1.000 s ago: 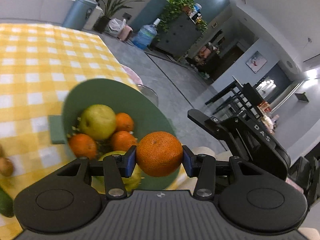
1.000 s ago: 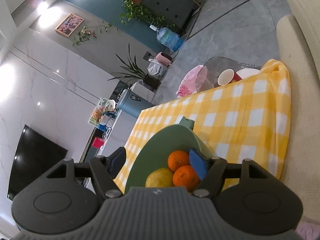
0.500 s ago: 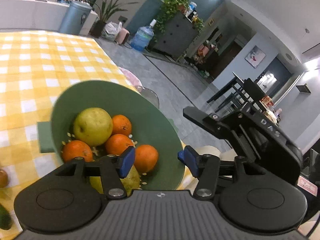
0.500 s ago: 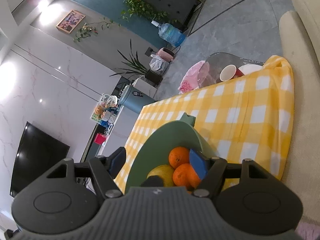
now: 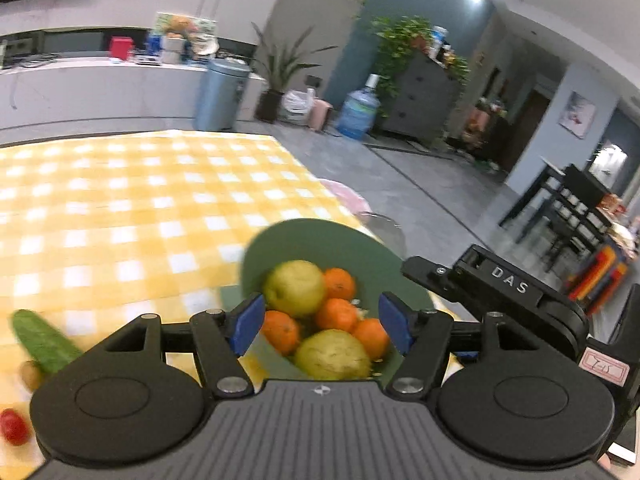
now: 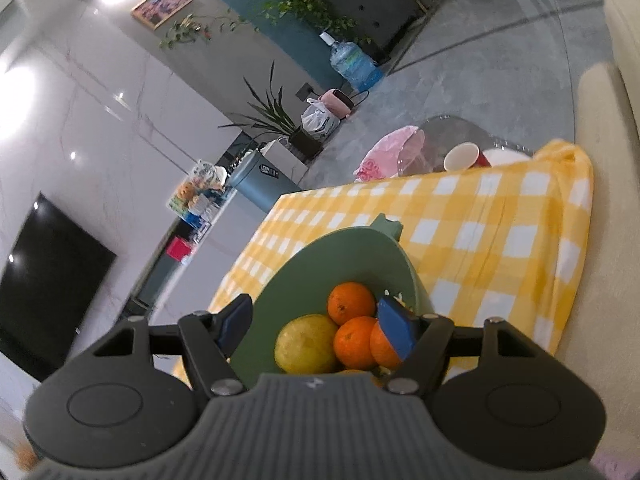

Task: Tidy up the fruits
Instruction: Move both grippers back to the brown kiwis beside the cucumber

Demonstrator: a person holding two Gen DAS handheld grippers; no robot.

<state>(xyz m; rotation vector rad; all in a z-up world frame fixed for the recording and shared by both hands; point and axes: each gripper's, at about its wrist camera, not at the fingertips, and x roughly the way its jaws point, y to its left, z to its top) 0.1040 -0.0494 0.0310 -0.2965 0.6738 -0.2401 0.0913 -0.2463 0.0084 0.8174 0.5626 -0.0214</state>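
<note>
A green bowl [image 5: 320,236] stands on the yellow checked tablecloth [image 5: 120,220], near its right edge. It holds several oranges [image 5: 338,314] and two yellow-green fruits [image 5: 296,288]. My left gripper [image 5: 320,320] hangs above and just short of the bowl. Its jaws are opening and nothing is between the blue pads. In the right wrist view my right gripper [image 6: 316,326] hovers over the same bowl [image 6: 340,252]. Its jaws are wide and grip nothing, and the oranges [image 6: 352,304] show beyond them. The black body of the right gripper [image 5: 508,284] sits by the bowl's right rim.
A cucumber [image 5: 40,340], a small brown fruit [image 5: 30,374] and a red tomato [image 5: 12,426] lie on the cloth at the left. A red cup [image 6: 464,158] and a pink bag [image 6: 384,156] sit on a glass table beyond. A cream sofa [image 6: 600,240] borders the table.
The left gripper let go of an orange, which now lies in the bowl. Its jaws widened and it pulled up and back. The right gripper stayed over the bowl.
</note>
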